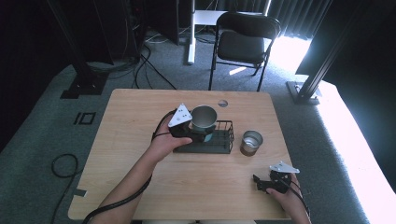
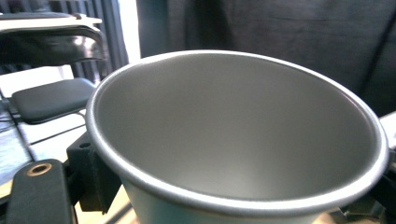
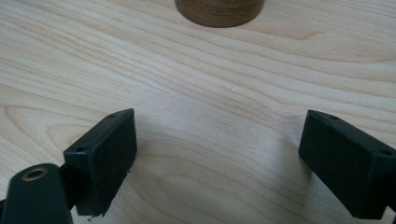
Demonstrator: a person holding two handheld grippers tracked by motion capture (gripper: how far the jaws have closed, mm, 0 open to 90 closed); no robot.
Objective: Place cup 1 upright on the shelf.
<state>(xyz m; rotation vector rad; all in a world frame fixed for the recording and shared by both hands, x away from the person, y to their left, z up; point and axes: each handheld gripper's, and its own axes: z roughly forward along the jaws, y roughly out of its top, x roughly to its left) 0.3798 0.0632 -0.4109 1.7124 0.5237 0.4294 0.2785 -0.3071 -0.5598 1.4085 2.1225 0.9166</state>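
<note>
Beside the wire rack, a second cup.

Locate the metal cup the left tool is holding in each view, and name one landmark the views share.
High view: the held metal cup sits at table centre, over the black wire rack, in the left tool.
Left gripper view: its open mouth spans most of the frame.
Right gripper view: not in it.
Shared landmark: the black folding chair, upper left in the left gripper view.
</note>
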